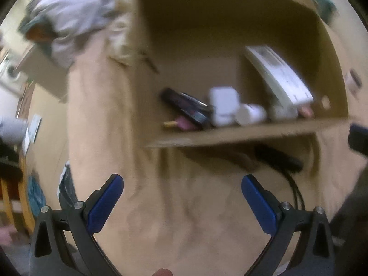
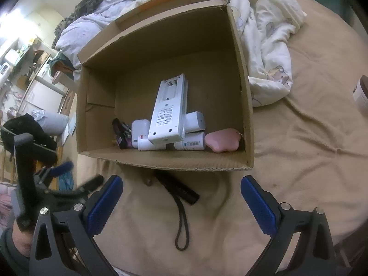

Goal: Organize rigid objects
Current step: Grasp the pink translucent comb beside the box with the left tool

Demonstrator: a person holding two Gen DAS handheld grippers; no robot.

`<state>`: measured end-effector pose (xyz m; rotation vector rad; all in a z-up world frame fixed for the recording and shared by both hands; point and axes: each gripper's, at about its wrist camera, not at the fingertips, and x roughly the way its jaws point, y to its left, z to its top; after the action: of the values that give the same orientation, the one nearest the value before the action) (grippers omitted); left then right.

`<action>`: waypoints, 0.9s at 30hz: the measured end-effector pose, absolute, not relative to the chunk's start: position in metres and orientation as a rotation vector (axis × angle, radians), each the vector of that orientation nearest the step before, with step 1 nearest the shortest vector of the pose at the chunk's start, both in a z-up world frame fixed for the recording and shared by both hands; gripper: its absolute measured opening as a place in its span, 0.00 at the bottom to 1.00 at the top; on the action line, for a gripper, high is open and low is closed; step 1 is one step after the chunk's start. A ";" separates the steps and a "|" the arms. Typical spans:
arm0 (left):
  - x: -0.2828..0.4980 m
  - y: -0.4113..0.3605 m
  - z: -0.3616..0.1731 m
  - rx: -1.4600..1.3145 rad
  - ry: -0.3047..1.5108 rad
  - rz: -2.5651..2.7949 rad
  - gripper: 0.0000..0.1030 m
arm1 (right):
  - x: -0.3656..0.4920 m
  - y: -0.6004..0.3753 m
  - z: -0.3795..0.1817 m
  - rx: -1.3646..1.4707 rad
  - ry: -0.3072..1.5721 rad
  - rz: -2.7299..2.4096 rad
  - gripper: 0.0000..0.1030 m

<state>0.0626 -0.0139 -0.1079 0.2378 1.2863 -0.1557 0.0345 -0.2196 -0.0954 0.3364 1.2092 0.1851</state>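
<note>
An open cardboard box (image 2: 243,105) stands on a tan bed sheet; in the left wrist view its near wall (image 1: 230,135) shows. Inside lie a white remote (image 2: 168,112), white bottles (image 2: 191,143), a white case (image 2: 140,127), a pink object (image 2: 222,141) and a dark item (image 2: 119,133). A black flashlight (image 2: 177,187) with a wrist strap lies on the sheet in front of the box, and shows blurred in the left wrist view (image 1: 278,158). My right gripper (image 2: 181,197) is open and empty just before it. My left gripper (image 1: 182,195) is open and empty over the sheet.
A rumpled white duvet (image 2: 269,46) lies behind and right of the box. A brown-and-white jar (image 2: 362,94) stands at the far right on the sheet. Furniture and clutter fill the room at the left. The left gripper appears at the left edge of the right wrist view.
</note>
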 end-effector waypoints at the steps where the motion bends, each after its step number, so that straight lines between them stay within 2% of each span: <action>1: 0.062 -0.020 -0.111 0.259 1.287 -0.175 0.99 | 0.034 -0.220 -0.095 0.339 1.209 0.185 1.00; 15: 0.107 -0.065 -0.170 0.288 1.429 -0.229 0.99 | 0.036 -0.221 -0.095 0.351 1.228 0.206 1.00; 21: 0.125 -0.055 -0.189 0.180 1.500 -0.277 1.00 | 0.038 -0.209 -0.102 0.296 1.262 0.229 1.00; 26: 0.124 -0.061 -0.193 0.247 1.479 -0.280 1.00 | 0.039 -0.198 -0.108 0.246 1.290 0.237 1.00; 27: 0.124 -0.061 -0.192 0.246 1.477 -0.284 0.96 | 0.039 -0.196 -0.107 0.241 1.290 0.240 1.00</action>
<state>0.1243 -0.0606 -0.1917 0.2464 1.4766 -0.2838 0.0393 -0.1964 -0.1071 0.2412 1.2904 0.2395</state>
